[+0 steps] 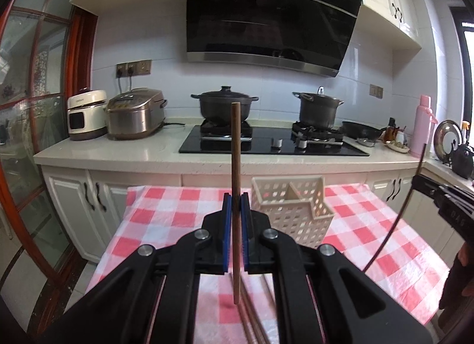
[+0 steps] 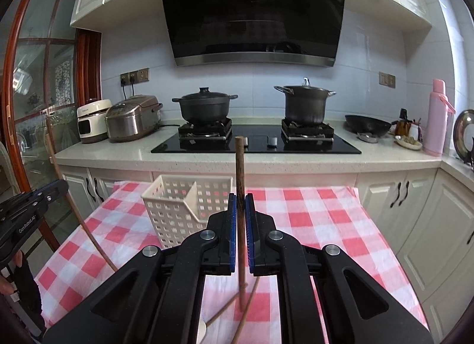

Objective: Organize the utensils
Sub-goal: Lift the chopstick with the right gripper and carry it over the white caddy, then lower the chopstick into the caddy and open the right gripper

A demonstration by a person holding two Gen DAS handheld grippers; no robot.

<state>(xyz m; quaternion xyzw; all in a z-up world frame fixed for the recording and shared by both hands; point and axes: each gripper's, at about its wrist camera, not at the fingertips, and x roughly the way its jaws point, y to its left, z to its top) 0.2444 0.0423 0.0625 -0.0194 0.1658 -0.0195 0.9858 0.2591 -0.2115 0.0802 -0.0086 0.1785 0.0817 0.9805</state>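
Where legible, "GenRobot.AI" on left tool [image 2: 20, 219]

Right gripper [image 2: 241, 210] is clamped on a dark wooden chopstick [image 2: 240, 172], which stands nearly upright between the blue pads, its top poking above the jaws. Just left of it sits the white perforated basket [image 2: 177, 207] on the pink-checked worktop [image 2: 311, 219]. More chopsticks [image 2: 234, 317] lie loose on the cloth below the gripper. At the far left edge, the left gripper [image 2: 44, 193] holds a lighter chopstick [image 2: 75, 205].
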